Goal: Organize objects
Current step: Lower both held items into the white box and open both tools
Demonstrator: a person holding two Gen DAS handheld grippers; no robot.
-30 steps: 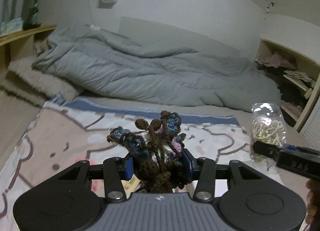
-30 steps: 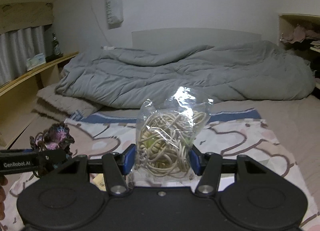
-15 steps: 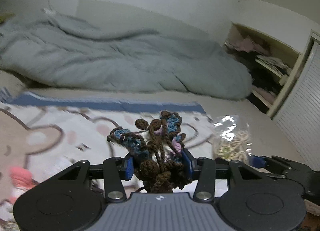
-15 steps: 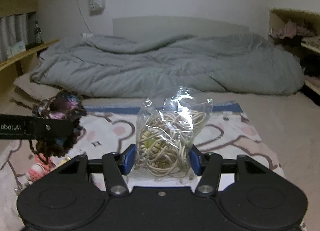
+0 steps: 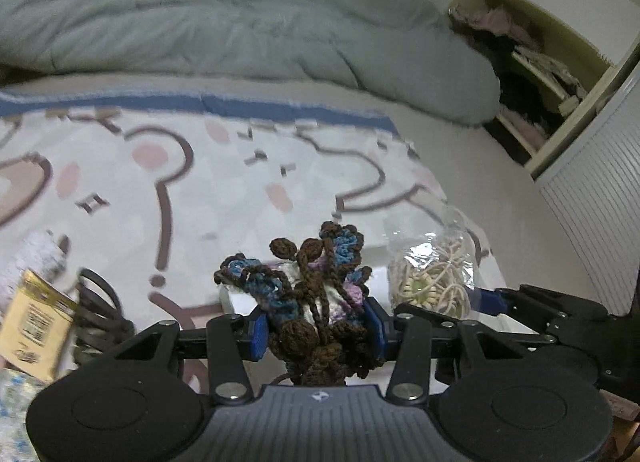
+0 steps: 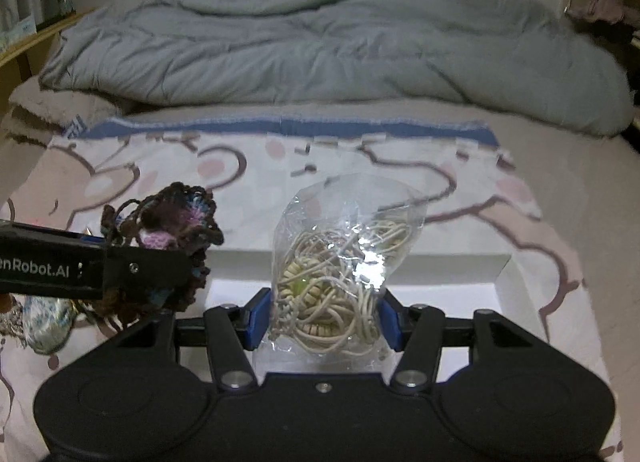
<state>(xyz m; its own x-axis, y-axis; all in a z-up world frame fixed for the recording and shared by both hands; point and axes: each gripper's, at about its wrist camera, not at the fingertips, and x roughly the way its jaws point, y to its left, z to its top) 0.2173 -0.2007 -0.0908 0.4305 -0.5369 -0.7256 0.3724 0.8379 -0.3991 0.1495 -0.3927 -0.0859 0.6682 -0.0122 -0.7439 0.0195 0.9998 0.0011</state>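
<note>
Left edge of the bed, on the bear-print blanket (image 5: 224,190): a yellow packet (image 5: 34,326) and a dark cable coil (image 5: 100,314), both partly cut off by the frame and blurred, so no label is readable; a bluish patterned thing (image 6: 46,322) beside them is too blurred to identify. Left gripper (image 5: 316,326) has its jaws closed most of the way onto a crochet yarn piece (image 5: 308,294), brown, blue and pink, pinched around its middle so the loose loops stick out above; its lower part is hidden behind the gripper body. Directly below and ahead sits a white box (image 6: 460,266), open top, near the front right part of the blanket; both grippers angle down toward it, likely the drop spot for both items. Right gripper (image 6: 322,320) has its jaws narrowed onto a clear plastic bag of cream cord (image 6: 344,262), gripped low so the bag stands upright above the jaws; glare on the plastic hides part of the contents. The box's near wall and floor are mostly hidden behind the bag and gripper. Grey duvet (image 6: 320,50) is heaped along the far edge. Shelf contents at far right are too dark to make out.
</note>
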